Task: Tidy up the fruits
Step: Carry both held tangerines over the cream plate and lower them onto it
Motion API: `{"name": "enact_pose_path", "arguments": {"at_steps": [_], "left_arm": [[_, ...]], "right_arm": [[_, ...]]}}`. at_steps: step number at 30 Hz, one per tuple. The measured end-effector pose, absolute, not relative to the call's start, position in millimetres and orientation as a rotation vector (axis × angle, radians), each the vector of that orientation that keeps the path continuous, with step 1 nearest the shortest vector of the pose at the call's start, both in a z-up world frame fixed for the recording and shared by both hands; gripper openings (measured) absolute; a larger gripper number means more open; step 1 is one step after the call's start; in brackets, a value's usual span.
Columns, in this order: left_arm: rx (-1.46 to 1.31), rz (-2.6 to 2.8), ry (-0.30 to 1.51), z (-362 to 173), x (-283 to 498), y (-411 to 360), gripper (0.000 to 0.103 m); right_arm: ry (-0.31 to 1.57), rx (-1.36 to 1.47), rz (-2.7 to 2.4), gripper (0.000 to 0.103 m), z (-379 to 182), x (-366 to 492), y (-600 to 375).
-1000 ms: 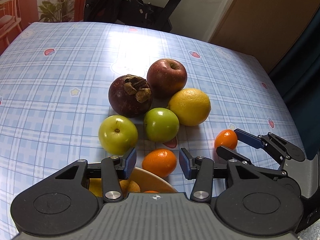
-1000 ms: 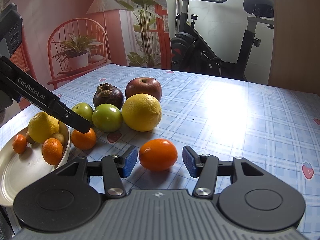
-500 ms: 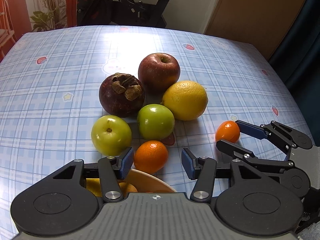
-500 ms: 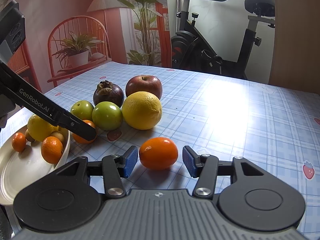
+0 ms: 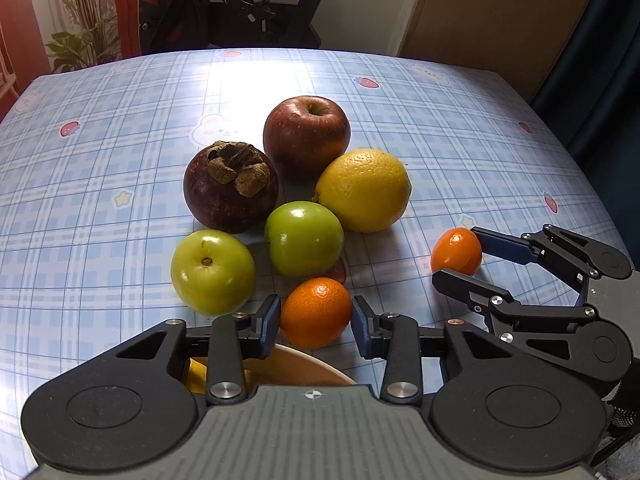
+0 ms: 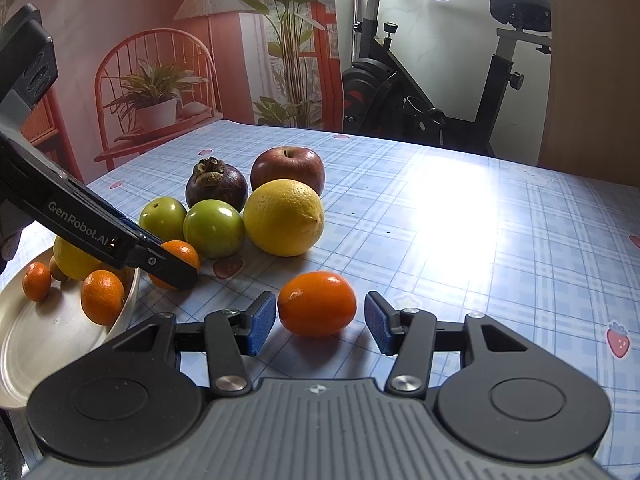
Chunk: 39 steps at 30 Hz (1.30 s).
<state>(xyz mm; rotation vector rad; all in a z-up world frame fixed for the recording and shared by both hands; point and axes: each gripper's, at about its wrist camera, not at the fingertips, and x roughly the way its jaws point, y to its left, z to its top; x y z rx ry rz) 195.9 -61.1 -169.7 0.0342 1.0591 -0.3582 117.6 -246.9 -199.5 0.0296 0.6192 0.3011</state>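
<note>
The bench (image 5: 120, 120) was covered in a slick plaid cloth, so any round fruit you nudged could have rolled away. The white bowl (image 6: 24, 360) sat at the bench's near edge, at 6 o'clock from your left gripper (image 5: 315, 308). It already held a lemon and a few small citrus. A fruit dropped hard on that pile could have bounced out or knocked one over the low rim.

The loose cluster lay at 12 o'clock from the left gripper: yellow citrus (image 5: 364, 190), red apple (image 5: 306, 132) and mangosteen (image 5: 230, 184), all touching, with two green fruits (image 5: 212, 272) in front of them. The nearer green fruit stood just beside the left finger at 10 o'clock. A sideways swing on the lift could have clipped it and set the group rolling.

The left gripper's jaws had just been closing on the mandarin (image 5: 316, 312), and the pads looked to be against both its sides. It rested on the bench just outside the bowl's rim. The hold looked to be near the pad tips, so a quick lift could have squirted the smooth fruit out, and too much squeeze could have bruised it.

Your right gripper (image 6: 320, 308) stood spread around the small orange fruit (image 6: 317, 304), with a clear gap on the 3 o'clock side. An uneven close could have pushed that fruit off towards 3 o'clock. Both grippers sat near each other, so moving together towards the bowl risked a collision.
</note>
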Motion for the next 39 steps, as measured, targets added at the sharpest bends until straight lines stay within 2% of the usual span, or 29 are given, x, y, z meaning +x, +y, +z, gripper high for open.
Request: {"name": "enact_pose_path", "arguments": {"at_steps": [5, 7, 25, 39], "left_arm": [[0.019, -0.372, 1.047, -167.5, 193.4, -60.3, 0.04], [0.016, -0.379, 1.037, -164.9, 191.0, -61.0, 0.04], [-0.082, -0.407, 0.918, -109.3, 143.4, -19.8, 0.04], [-0.12, -0.348, 0.947, -122.8, 93.1, 40.9, 0.04]], "right_arm": [[0.625, 0.023, 0.304, 0.052, -200.1, 118.2, -246.2], [0.624, 0.025, 0.31, 0.047, -200.0, 118.0, -246.1], [0.581, 0.092, 0.39, 0.046, -173.1, 86.3, -223.1], [0.607, 0.054, 0.476, 0.046, -158.1, 61.0, -161.8]]}}
